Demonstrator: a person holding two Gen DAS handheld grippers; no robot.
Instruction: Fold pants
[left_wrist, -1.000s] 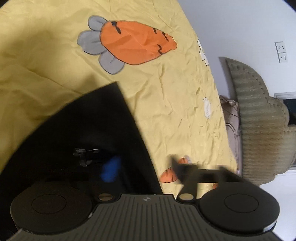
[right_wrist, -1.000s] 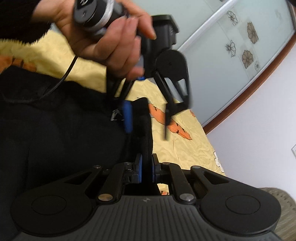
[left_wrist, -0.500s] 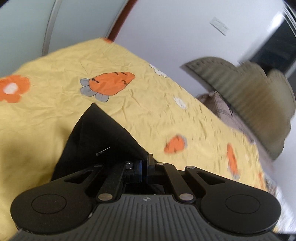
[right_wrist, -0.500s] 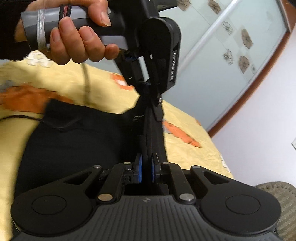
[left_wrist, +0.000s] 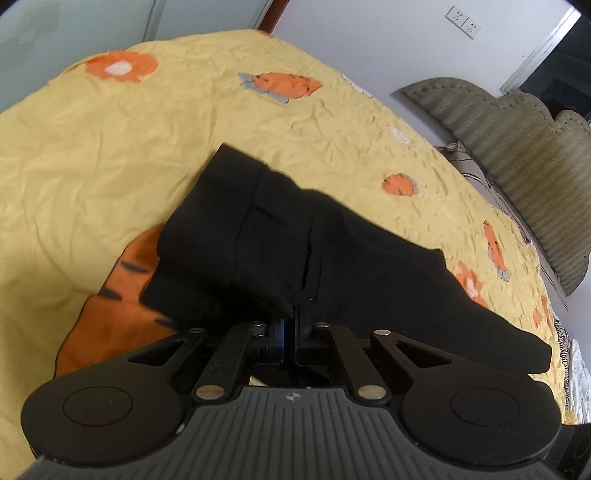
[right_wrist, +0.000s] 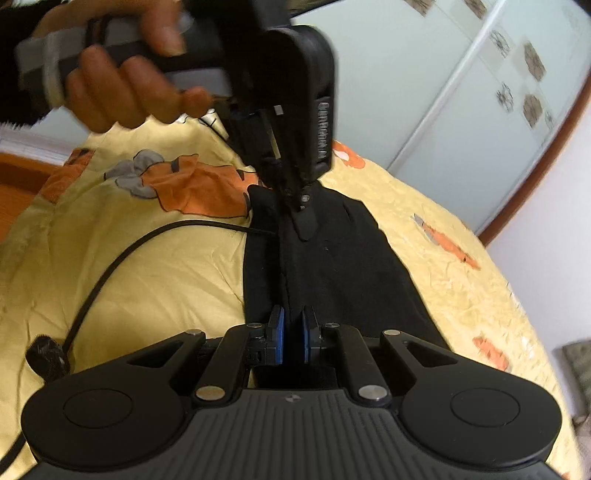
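The black pants (left_wrist: 295, 236) lie partly folded on the yellow bedsheet (left_wrist: 110, 147). My left gripper (left_wrist: 290, 323) is shut on an edge of the pants, and the cloth stretches away from it. In the right wrist view my right gripper (right_wrist: 291, 325) is shut on another edge of the pants (right_wrist: 332, 266). The left gripper (right_wrist: 301, 210), held by a hand, pinches the far end of the same stretched strip of cloth, lifted above the bed.
The bedsheet carries orange carrot prints (left_wrist: 284, 83). A padded grey-green headboard (left_wrist: 517, 147) stands at the right. A black cable (right_wrist: 110, 266) runs across the sheet on the left. Sliding wardrobe doors (right_wrist: 461, 92) stand beyond the bed.
The left gripper closed on the pants edge a second ago, then both grippers carried the cloth across the bed. The pants now lie stretched out between them.
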